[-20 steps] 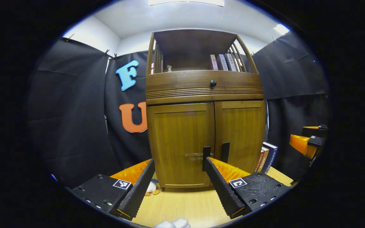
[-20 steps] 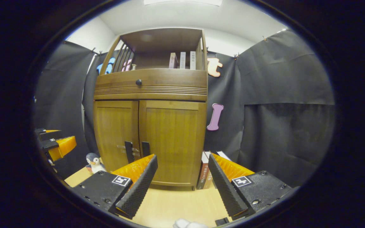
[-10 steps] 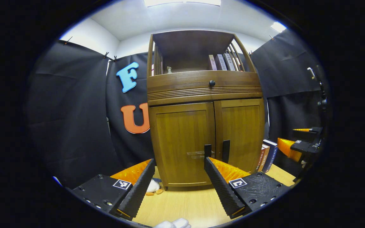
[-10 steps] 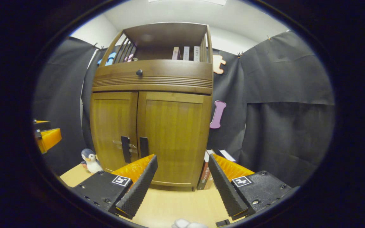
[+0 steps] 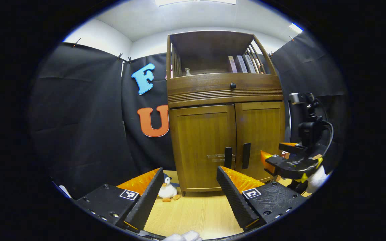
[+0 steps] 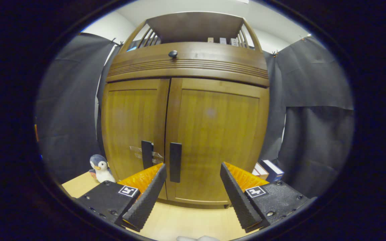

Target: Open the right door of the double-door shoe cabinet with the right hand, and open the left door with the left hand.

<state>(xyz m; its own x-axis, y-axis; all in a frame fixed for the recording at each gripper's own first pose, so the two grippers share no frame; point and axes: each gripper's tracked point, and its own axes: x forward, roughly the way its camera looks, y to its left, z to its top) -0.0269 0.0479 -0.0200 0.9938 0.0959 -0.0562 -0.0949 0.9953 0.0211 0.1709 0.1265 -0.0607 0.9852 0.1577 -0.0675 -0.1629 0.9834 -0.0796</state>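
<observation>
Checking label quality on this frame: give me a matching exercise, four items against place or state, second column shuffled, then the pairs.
Column one:
1. toy penguin
2. books
3. right door
4. right gripper

Column two:
A. closed, dark handle near its inner edge
B. open, close in front of the cabinet, holding nothing
C. on the floor by the cabinet's left side
D. on the floor by the cabinet's right side

Pairs: 1-C, 2-D, 3-A, 4-B
</observation>
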